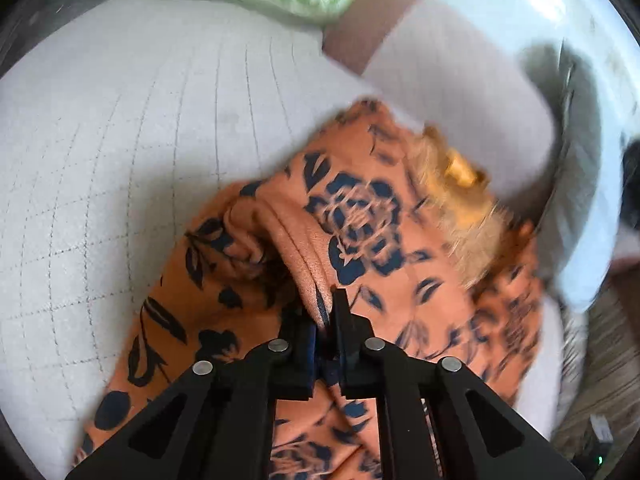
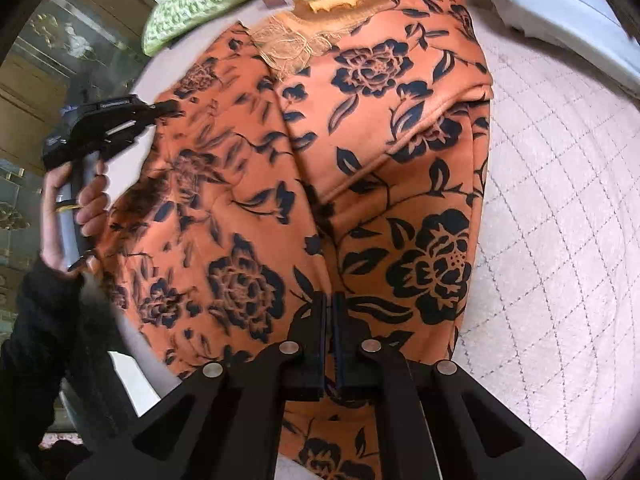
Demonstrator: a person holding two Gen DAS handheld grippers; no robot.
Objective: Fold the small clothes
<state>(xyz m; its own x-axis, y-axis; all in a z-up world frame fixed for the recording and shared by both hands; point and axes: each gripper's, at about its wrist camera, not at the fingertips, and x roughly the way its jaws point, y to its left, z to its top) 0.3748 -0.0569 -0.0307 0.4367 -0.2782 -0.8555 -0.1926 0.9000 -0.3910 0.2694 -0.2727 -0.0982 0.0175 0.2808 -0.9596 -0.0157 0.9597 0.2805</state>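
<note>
An orange garment with a dark floral print (image 2: pixel 360 160) lies spread on a quilted pale surface (image 2: pixel 560 200), its fringed neckline with a yellow label (image 2: pixel 336 4) at the far end. My right gripper (image 2: pixel 329 308) is shut on the garment's near edge. My left gripper (image 1: pixel 326 312) is shut on a bunched fold of the same garment (image 1: pixel 360 220). In the right wrist view the left gripper (image 2: pixel 160 110) shows at the garment's left edge, held by a hand (image 2: pixel 76 208).
A green patterned cushion (image 2: pixel 192 0) and a brown band (image 1: pixel 368 20) lie at the far side. A pale blue pillow (image 2: pixel 560 8) is at the far right. A glass cabinet (image 2: pixel 48 60) stands to the left.
</note>
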